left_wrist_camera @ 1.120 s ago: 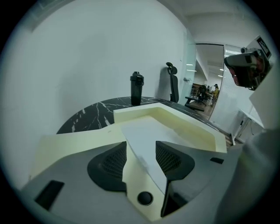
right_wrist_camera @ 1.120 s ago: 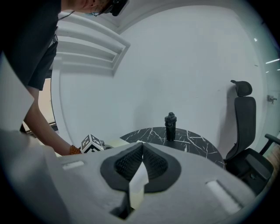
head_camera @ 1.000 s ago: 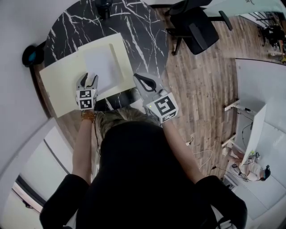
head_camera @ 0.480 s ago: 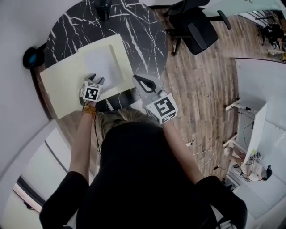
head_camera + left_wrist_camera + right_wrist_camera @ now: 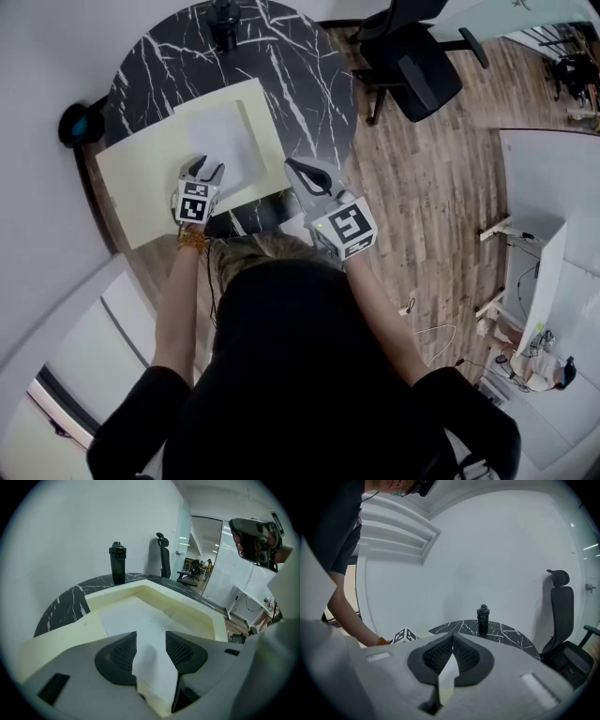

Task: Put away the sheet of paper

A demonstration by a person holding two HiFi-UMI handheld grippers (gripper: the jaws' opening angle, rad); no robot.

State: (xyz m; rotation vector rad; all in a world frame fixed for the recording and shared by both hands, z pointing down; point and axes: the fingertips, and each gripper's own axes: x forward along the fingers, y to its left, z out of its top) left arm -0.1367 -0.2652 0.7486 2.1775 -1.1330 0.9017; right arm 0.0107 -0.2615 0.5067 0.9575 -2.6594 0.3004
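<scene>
Key relation: the white rectangular sheet of paper (image 5: 222,136) lies at 12 o'clock from the left gripper (image 5: 151,638) in the head view. Its near short edge reaches in between that gripper's jaws.
Sheet's long axis: runs roughly from 11 to 5 o'clock in the head view, nearly in line with the way the left gripper points.
Sheet's place: flat inside the pale yellow shallow tray-like folder (image 5: 141,183), toward its 3 o'clock side and beside a raised ridge.
Left gripper's jaws: apart, and they have just been closing a little. The sheet's edge shows in the gap, but the pads do not press on it as far as the left gripper view shows.
Right gripper (image 5: 292,167): at 3 o'clock from the left gripper, off the folder's near corner, with the sheet at about 10 o'clock from it. Its jaws are together at the tips, and nothing appears to be gripped.
Nearer hand: the left, by a clear margin. I judge that the pick-up falls to it.
Coming move: likely a pinch on the near edge, which needs one jaw to get under the flat sheet.
Containers: the folder holds only the sheet. A black lidded bottle (image 5: 225,19) stands at the 12 o'clock edge of the round black marble-patterned table (image 5: 169,66), and its contents cannot be seen.
</scene>
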